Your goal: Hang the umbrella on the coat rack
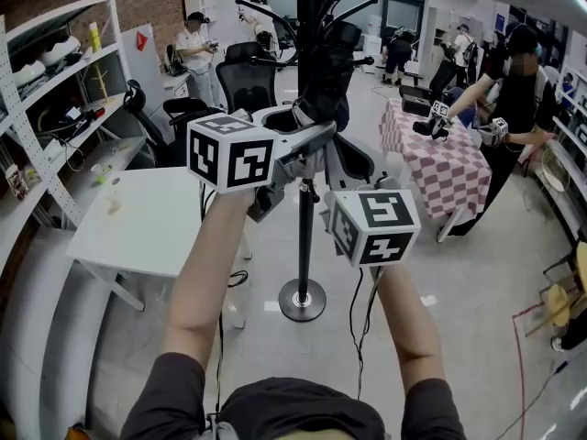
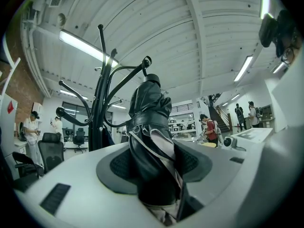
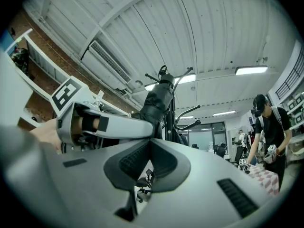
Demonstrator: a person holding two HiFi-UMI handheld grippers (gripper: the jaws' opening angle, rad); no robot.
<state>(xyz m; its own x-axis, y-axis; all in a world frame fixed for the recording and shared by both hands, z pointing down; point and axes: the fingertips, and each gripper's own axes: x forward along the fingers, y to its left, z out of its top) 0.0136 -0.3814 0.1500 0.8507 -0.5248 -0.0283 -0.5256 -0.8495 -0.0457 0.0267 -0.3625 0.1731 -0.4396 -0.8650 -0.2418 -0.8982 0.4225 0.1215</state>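
Note:
A folded black umbrella [image 1: 326,85] points upward, close against the black coat rack [image 1: 304,236] near its hooks. My left gripper [image 1: 310,136] is shut on the umbrella's lower part. In the left gripper view the umbrella [image 2: 149,122] fills the space between the jaws of the left gripper [image 2: 154,167], with the rack's curved hooks [image 2: 102,103] just to its left. My right gripper [image 3: 151,141] is lower and to the right of the rack; its pads meet at the tips with nothing between them. From there the umbrella [image 3: 156,103] and the rack [image 3: 175,115] show straight ahead.
The rack's round base [image 1: 303,301] stands on the floor below my arms. A white table [image 1: 147,223] is at the left, shelves [image 1: 55,90] behind it. Office chairs [image 1: 248,81] crowd the back. A checkered table [image 1: 440,154] and a person [image 1: 514,99] are at the right.

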